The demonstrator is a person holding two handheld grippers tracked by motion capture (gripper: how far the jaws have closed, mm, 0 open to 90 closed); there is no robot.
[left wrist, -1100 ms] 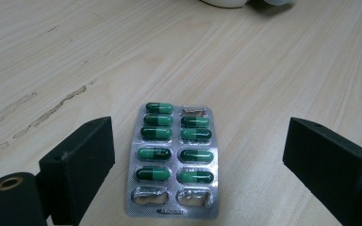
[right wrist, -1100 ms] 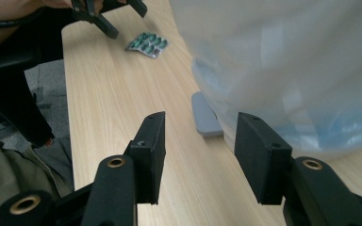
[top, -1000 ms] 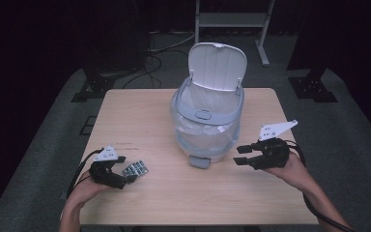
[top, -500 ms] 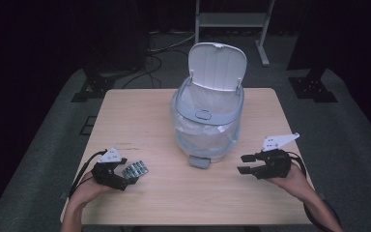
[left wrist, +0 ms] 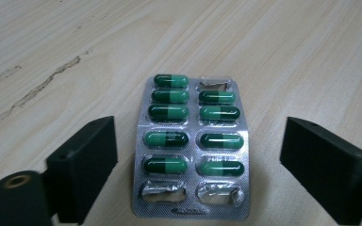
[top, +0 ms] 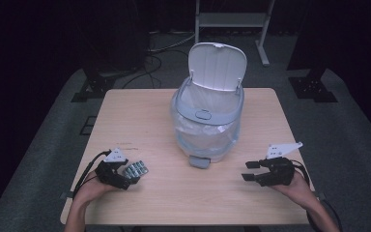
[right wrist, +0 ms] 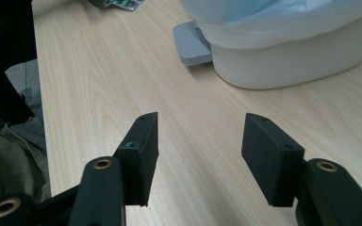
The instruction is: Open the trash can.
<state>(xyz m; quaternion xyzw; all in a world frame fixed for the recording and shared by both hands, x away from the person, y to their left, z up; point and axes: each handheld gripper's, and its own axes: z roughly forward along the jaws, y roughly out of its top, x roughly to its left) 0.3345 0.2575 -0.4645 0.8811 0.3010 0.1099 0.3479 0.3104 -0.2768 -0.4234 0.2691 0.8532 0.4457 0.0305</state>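
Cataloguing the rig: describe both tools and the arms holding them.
Both tools are black. The left tool and right tool each have two blocky jaws, brass-ringed holes, a pale three-cornered plate on top and a trailing black cable. Forearms look bare, no sleeves.

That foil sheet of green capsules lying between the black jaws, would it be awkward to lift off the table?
Probably a little. The blister pack lies flat on the wooden table, so the left gripper's open jaws have only thin edges to catch. Its shiny foil looks slippery. It seems light, and the crumpled empty pockets suggest it bends easily.
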